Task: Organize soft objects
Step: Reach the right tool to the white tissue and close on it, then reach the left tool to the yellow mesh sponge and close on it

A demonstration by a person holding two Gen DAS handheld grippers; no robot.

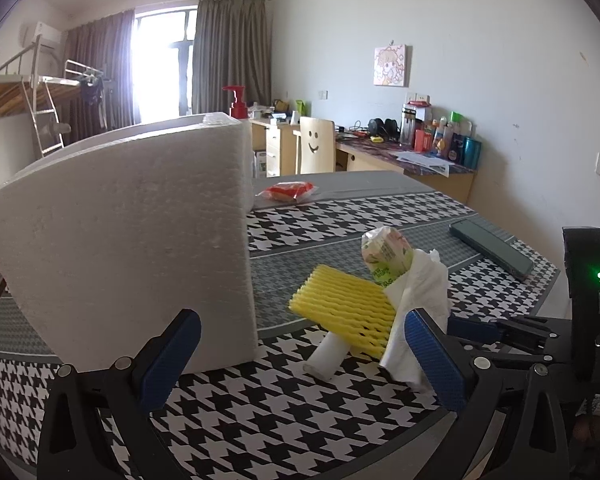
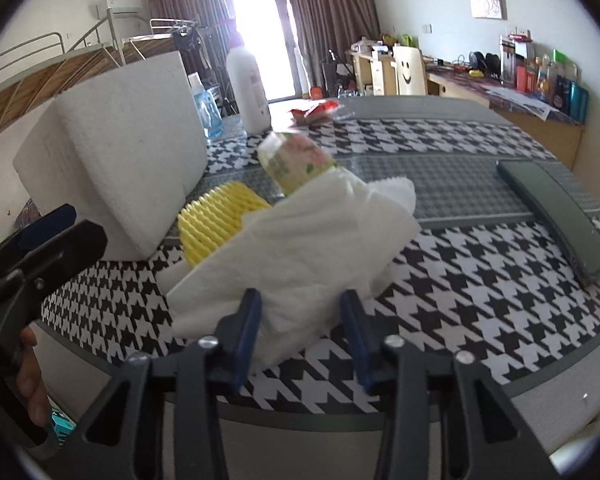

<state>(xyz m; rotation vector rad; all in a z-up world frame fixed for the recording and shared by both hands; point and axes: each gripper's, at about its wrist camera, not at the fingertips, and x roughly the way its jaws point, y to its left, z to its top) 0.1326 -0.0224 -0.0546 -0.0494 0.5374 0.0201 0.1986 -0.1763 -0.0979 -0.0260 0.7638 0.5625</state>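
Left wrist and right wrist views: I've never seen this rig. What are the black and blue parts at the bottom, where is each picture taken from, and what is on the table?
No robot here: a person holds a pair of hand-operated tongs in each hand, and a wide-angle camera on each looks out along its blue-padded fingers.

The left wrist view shows the left tongs open and empty. The right wrist view shows the right tongs with a loose white tissue between the pads; whether they pinch it is unclear.

On the houndstooth table stand or lie a white foam block, a yellow foam net, a tissue pack, a small white roll, a dark phone and a red packet.
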